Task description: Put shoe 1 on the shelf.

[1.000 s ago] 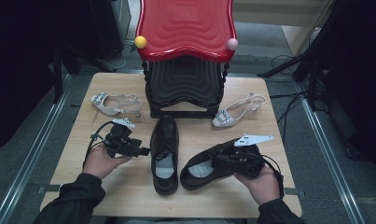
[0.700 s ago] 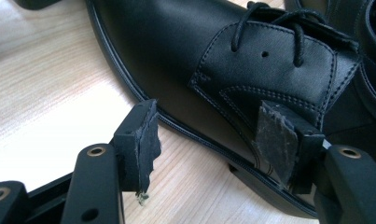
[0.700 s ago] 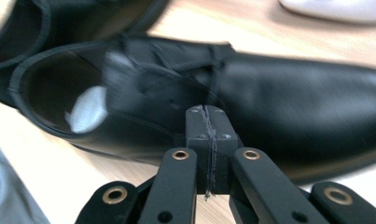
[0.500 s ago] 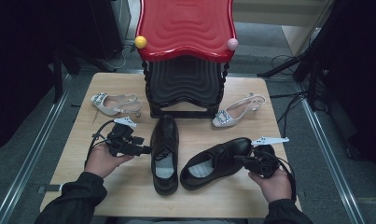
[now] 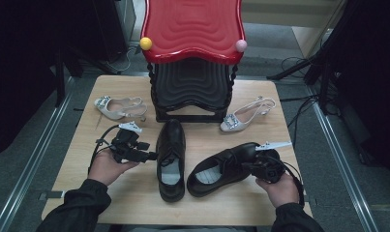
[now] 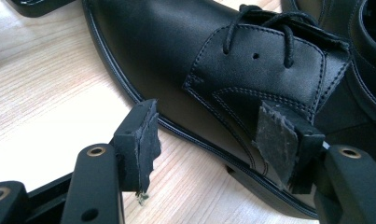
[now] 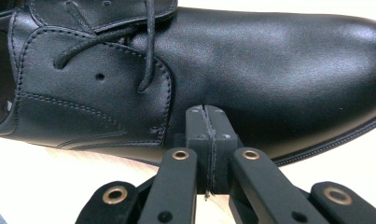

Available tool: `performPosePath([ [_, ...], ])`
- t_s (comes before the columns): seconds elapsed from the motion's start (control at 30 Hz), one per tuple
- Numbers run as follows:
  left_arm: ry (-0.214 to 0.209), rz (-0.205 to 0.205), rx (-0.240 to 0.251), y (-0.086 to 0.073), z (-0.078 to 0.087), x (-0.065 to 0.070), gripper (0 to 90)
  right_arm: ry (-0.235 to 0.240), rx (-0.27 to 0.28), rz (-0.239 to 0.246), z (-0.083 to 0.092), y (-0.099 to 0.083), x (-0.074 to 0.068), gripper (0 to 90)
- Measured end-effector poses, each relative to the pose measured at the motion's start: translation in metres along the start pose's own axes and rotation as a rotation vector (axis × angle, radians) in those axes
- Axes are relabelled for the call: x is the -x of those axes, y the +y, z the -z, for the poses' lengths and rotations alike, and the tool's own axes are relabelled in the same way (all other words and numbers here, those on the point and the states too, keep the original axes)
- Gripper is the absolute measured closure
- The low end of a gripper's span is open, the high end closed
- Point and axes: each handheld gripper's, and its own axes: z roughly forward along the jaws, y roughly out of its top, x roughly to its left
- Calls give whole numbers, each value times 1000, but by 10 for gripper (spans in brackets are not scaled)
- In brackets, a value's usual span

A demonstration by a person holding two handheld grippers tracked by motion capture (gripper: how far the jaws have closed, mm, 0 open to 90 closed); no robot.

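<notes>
On the left, the left gripper (image 5: 145, 155) hangs at the outer flank of the upright black shoe (image 5: 171, 158), jaws spread wide with nothing between them. In the left gripper view the far pad (image 6: 275, 136) lies over the shoe's (image 6: 213, 70) laced quarter, though contact cannot be told, while the near pad (image 6: 143, 140) sits over bare table (image 6: 45, 93) just outside the sole edge. I judge this a reach not yet turned into a grip; the next move calls for sliding the jaws over the shoe's side wall and closing.

On the right, the right gripper (image 5: 254, 165) has its jaws pressed fully together, holding nothing. The slanted black shoe (image 5: 226, 166) lies directly ahead of its tips; in the right gripper view the shut pads (image 7: 207, 122) sit at the shoe's (image 7: 269, 70) side, just above the sole. It looks set to nudge the shoe, or must open before any grasp.
</notes>
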Motion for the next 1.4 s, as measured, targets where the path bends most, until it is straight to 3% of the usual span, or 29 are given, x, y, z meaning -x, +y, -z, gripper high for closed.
performPosePath([
  [0.6, 6, 7, 5, -7, 4, 5, 396, 22, -10, -1, -13, 17, 2, 900],
  [1.2, 29, 27, 9, -17, 10, 4, 396, 43, -28, 64, -35, 44, -4, 900],
  [1.4, 31, 23, 5, -18, 9, 5, 395, 61, -33, 56, -38, 46, -4, 900],
])
